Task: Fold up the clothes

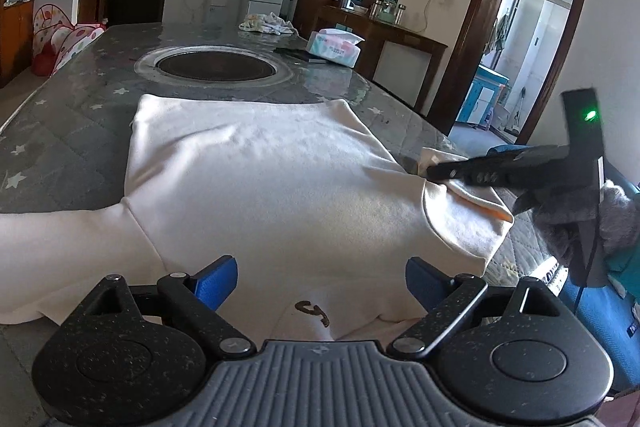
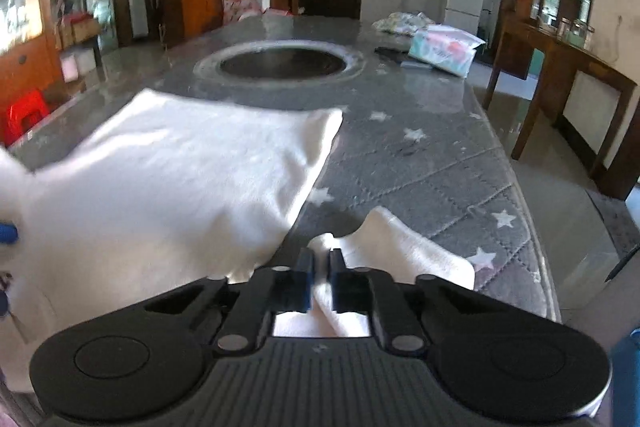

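Note:
A cream T-shirt [image 1: 260, 179] lies flat on the grey star-patterned table [image 1: 60, 147], collar toward me, hem toward the round hole. My left gripper [image 1: 320, 279] is open, its blue fingertips [image 1: 216, 279] spread over the collar area, holding nothing. My right gripper [image 2: 320, 263] is shut on the shirt's right sleeve [image 2: 400, 247], pinching the cloth between its jaws. In the left wrist view the right gripper [image 1: 430, 171] shows from the side, clamped on that sleeve [image 1: 460, 219], which is partly turned over the shirt. The shirt body [image 2: 172, 179] lies left of it.
A round recessed hole [image 1: 218, 65] sits mid-table beyond the shirt. A tissue pack [image 1: 334, 47] and a crumpled cloth pile [image 1: 266, 23] lie at the far right end. The table edge [image 2: 532, 227] runs close on the right, with a wooden side table [image 2: 560, 75] beyond.

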Demonstrator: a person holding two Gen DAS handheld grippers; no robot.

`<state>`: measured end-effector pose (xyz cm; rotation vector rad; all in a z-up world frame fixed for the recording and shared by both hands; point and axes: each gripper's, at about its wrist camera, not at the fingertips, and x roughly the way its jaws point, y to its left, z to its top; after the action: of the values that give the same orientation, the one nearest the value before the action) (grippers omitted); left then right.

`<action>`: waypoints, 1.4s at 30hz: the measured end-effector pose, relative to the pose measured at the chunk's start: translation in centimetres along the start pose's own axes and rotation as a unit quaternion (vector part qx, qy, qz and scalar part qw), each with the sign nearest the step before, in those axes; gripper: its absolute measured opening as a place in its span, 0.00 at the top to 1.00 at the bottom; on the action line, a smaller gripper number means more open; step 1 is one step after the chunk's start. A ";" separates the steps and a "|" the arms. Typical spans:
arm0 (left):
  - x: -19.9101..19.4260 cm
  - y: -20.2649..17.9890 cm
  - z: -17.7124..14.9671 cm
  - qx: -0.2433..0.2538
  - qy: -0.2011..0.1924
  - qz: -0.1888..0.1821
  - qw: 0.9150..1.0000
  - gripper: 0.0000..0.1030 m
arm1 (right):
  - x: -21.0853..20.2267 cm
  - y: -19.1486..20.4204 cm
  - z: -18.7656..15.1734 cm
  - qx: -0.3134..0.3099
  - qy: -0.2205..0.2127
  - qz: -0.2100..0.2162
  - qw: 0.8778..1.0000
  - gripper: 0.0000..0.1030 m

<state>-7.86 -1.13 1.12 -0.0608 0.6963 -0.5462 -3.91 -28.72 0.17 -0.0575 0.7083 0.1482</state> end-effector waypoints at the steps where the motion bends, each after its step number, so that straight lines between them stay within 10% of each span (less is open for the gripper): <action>1: 0.0 0.0 0.0 0.000 0.000 0.000 1.000 0.09 | -0.6 -0.2 0.2 0.009 -0.008 0.004 1.000 0.96; 12: -0.5 0.4 0.0 -0.007 -0.015 -0.001 1.000 0.09 | -11.4 1.1 7.1 0.048 -0.145 0.125 0.980 0.96; 22: -1.8 1.5 -0.3 -0.026 -0.030 0.012 0.999 0.09 | -9.2 8.6 8.3 -0.012 -0.113 0.231 0.966 0.89; 42: 0.8 2.2 1.6 -0.013 -0.031 -0.005 0.999 0.20 | -1.2 5.2 -0.8 -0.076 0.012 0.088 0.993 0.79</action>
<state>-5.35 0.15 1.36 -0.1054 0.6435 -0.5421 -6.15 -23.84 0.30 -0.1433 0.7257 0.3714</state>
